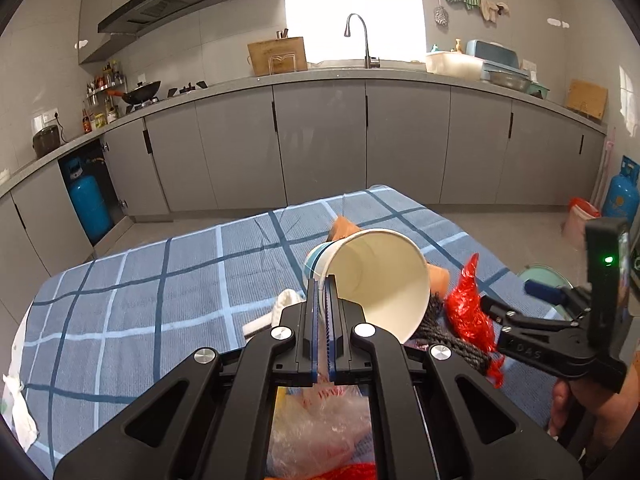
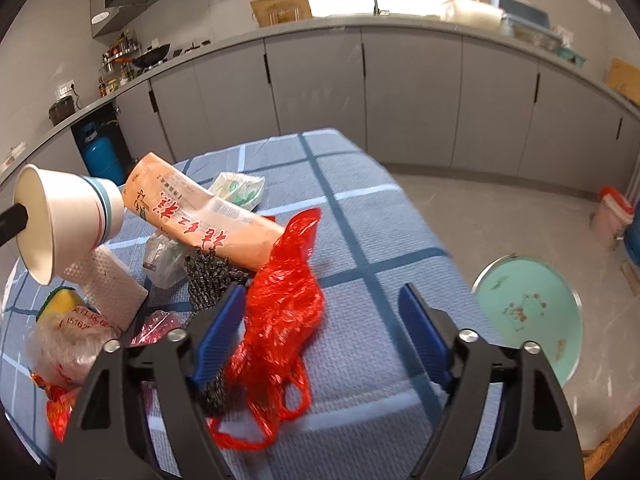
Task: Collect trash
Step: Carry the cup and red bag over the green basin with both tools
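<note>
My left gripper (image 1: 325,280) is shut on the rim of a white paper cup (image 1: 376,280) with blue bands and holds it tilted above the table; the cup also shows in the right wrist view (image 2: 68,220). My right gripper (image 2: 322,308) is open and empty, low over the table, with a red plastic bag (image 2: 284,304) lying between its fingers near the left one. The bag also shows in the left wrist view (image 1: 468,304). An orange wrapper (image 2: 200,212), a dark scouring pad (image 2: 210,276) and a white foam sheet (image 2: 108,284) lie nearby.
The table has a blue checked cloth (image 2: 360,216). A clear printed bag (image 2: 68,344), a yellow sponge (image 2: 60,300) and a green-white packet (image 2: 240,188) lie on it. A mint-green bin (image 2: 528,312) stands on the floor at the right. Grey kitchen cabinets (image 1: 320,136) run behind.
</note>
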The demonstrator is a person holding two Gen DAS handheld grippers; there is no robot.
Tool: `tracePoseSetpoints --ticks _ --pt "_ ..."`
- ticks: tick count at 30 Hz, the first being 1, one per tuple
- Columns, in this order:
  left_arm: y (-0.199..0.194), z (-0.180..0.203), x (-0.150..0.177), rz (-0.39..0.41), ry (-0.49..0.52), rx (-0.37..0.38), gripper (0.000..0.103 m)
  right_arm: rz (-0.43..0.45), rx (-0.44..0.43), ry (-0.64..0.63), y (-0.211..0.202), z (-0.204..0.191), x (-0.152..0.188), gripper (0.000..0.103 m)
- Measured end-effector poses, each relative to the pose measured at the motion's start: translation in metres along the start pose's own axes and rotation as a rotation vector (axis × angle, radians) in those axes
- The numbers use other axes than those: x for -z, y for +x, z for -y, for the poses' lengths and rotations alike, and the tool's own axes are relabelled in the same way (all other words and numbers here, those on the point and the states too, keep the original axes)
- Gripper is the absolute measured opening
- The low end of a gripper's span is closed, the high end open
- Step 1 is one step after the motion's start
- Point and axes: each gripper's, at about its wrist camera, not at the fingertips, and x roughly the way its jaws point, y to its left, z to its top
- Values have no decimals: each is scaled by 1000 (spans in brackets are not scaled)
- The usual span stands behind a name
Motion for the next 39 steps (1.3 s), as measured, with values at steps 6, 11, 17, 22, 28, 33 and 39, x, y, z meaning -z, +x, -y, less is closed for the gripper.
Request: tracePoseSetpoints --ticks 6,11,17,22,28,33,39 --pt "7 2 -2 -5 6 3 4 -108 -93 21 27 -1 5 36" --pt "6 7 -4 3 21 5 4 -82 -124 12 20 -4 5 15" --pt "7 24 -14 20 49 0 4 15 -103 16 -11 5 -5 13" --pt "12 47 -22 24 75 22 4 73 -79 36 -32 26 -13 13" --pt "19 79 -28 29 110 61 4 103 -44 80 -45 59 -20 13" --pt "29 107 -33 24 134 101 4 120 3 111 -53 90 -24 13" --pt "39 144 -36 11 153 157 4 123 64 158 -56 135 -20 14"
